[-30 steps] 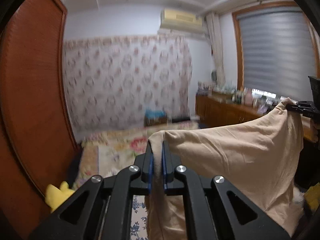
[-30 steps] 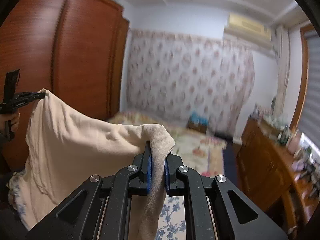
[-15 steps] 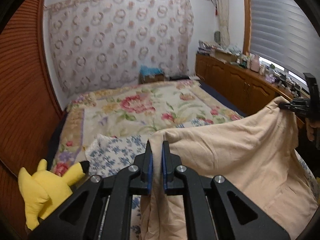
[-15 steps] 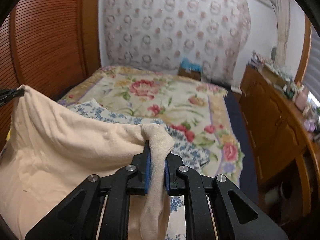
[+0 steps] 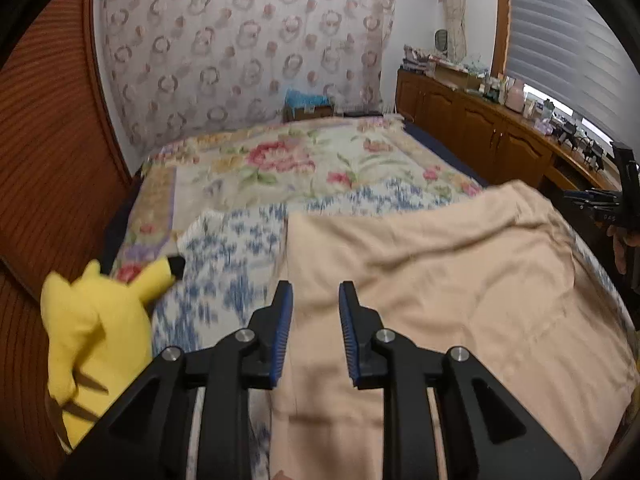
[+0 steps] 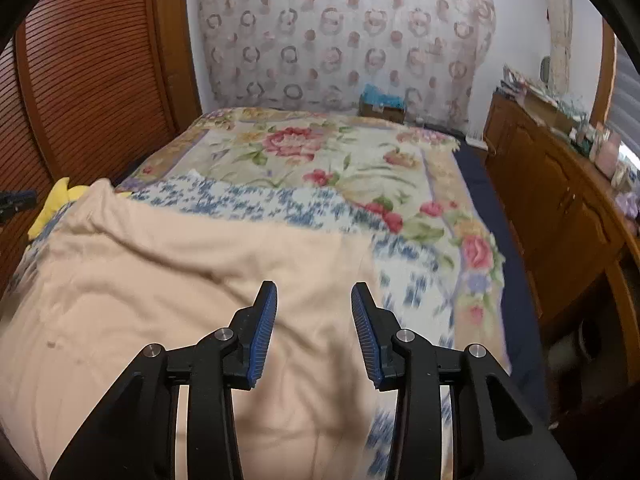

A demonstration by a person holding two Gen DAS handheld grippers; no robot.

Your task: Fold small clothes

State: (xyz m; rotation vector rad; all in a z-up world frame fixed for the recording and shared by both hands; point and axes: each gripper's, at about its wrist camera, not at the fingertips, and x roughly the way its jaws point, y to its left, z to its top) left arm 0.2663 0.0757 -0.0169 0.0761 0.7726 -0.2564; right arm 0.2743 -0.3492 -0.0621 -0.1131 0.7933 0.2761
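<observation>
A beige garment [image 5: 440, 280] lies spread out on the bed, on a blue-and-white patterned cloth [image 5: 236, 256]. My left gripper [image 5: 314, 300] is open and empty, hovering over the garment's left edge. My right gripper [image 6: 314, 300] is open and empty, over the garment's right part [image 6: 180, 280]. The right gripper also shows at the right edge of the left wrist view [image 5: 600, 200]. The left gripper's tip shows at the left edge of the right wrist view [image 6: 16, 200].
A yellow plush toy [image 5: 92, 320] sits at the bed's left side, by the wooden wardrobe [image 5: 44, 140]. The floral bedspread [image 6: 320, 160] reaches to the far wall. A wooden cabinet [image 6: 560, 208] with several small items runs along the right.
Both grippers lowered the garment onto the bed and opened, letting go of its corners. The garment went from hanging between them to lying flat.
</observation>
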